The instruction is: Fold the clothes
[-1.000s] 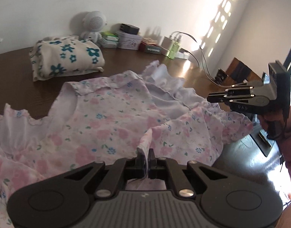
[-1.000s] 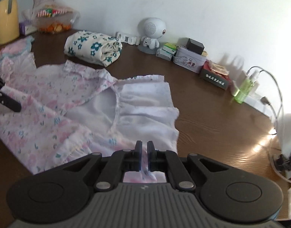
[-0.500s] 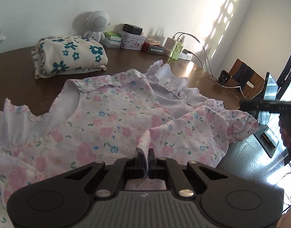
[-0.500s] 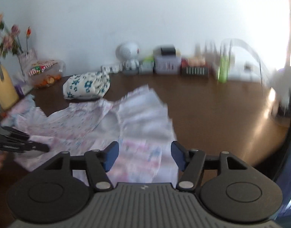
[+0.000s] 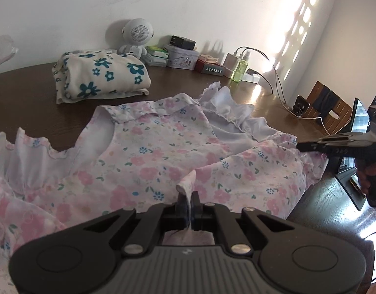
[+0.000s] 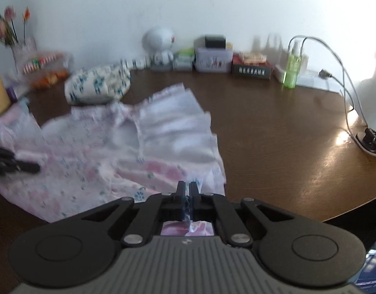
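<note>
Meanwhile, both grippers are pinching the near hem of a pink floral dress (image 5: 163, 152) spread across a dark wooden table (image 5: 28, 90), its ruffled neckline and sleeves lying toward the wall and its skirt toward the person. Seen from the left wrist, the left gripper (image 5: 188, 201) has its jaws pressed together on a raised fold of hem fabric, a strip of cloth standing up between the pads. Seen from the right wrist, the right gripper (image 6: 187, 197) is likewise clamped on the hem at the dress's right corner, pink print showing under the jaws; that view is blurred, so finer detail of the grip cannot be read. Each tool shows in the other's camera: the right gripper at the right edge of the left view, level with the skirt's far corner, and the left one as a dark shape at the left edge of the right view.

Judging by these frames, the dress's long axis runs away from both tools, from hem to collar, so the likely fold carries the held edge forward over the bodice. The two grips sit well apart along the hem, neither clearly nearer the collar. A folded cloth (image 5: 99, 76) with blue flowers lies beyond the dress, near the wall
</note>
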Demonstrator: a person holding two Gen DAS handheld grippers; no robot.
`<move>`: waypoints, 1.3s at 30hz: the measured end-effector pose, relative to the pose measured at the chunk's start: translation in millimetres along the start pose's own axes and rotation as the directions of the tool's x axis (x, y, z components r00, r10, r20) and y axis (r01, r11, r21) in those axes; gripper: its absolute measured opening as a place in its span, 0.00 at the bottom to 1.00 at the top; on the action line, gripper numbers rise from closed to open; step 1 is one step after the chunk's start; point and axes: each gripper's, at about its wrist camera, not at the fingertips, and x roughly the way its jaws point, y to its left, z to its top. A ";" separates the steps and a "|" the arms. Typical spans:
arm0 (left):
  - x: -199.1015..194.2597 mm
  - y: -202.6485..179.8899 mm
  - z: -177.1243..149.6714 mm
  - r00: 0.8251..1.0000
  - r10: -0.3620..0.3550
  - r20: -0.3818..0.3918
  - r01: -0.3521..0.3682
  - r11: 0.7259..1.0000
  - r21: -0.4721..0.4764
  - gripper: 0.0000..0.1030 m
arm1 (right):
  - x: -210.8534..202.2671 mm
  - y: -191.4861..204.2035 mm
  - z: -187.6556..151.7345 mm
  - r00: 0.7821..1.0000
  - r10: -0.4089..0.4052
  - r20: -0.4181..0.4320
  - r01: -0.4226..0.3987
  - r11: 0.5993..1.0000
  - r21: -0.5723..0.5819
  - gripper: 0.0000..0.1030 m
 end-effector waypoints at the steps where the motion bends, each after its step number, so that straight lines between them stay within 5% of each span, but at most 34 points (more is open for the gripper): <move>1: -1.2 -0.1 0.2 1.000 0.007 0.004 -0.007 1.000 0.001 0.05 | 3.6 0.7 -2.2 1.000 -0.001 -0.007 0.001 1.000 -0.001 0.03; 6: -24.5 -5.8 4.6 0.990 0.108 0.088 -0.111 0.993 0.029 0.18 | -1.5 -7.2 -3.3 1.000 0.016 0.008 -0.016 0.998 0.067 0.15; 10: -43.5 -28.1 5.7 0.974 0.146 0.172 -0.167 0.979 0.116 0.45 | -35.0 6.1 5.9 0.992 -0.014 0.125 0.008 0.999 0.048 0.36; 14: -33.9 -58.5 -1.7 0.983 0.081 0.162 -0.115 0.971 0.212 0.39 | -37.2 65.2 9.9 0.979 0.080 0.188 -0.057 0.991 -0.125 0.39; 16: -20.4 -65.3 -8.6 0.991 0.072 0.116 -0.099 0.962 0.254 0.19 | -19.9 94.6 5.6 0.976 0.160 0.150 -0.130 0.972 -0.194 0.38; 17: -13.3 -68.3 -12.1 0.993 0.070 0.092 -0.093 0.957 0.275 0.18 | -10.4 106.9 2.1 0.976 0.176 0.129 -0.145 0.965 -0.220 0.37; 22: -11.0 -55.0 -29.1 0.990 0.123 0.064 -0.136 0.952 0.275 0.19 | 18.8 134.0 -25.7 0.990 0.089 0.109 -0.047 0.939 -0.341 0.35; 31: -44.7 -14.0 -46.8 0.966 0.242 0.095 -0.253 0.959 0.129 0.21 | 14.7 59.6 -26.5 0.991 -0.039 0.129 0.058 0.987 -0.148 0.36; 39: -69.6 -3.3 -51.2 0.968 0.205 0.146 -0.210 0.978 0.020 0.21 | 20.1 48.0 -31.6 0.991 -0.023 0.132 0.035 0.996 -0.085 0.38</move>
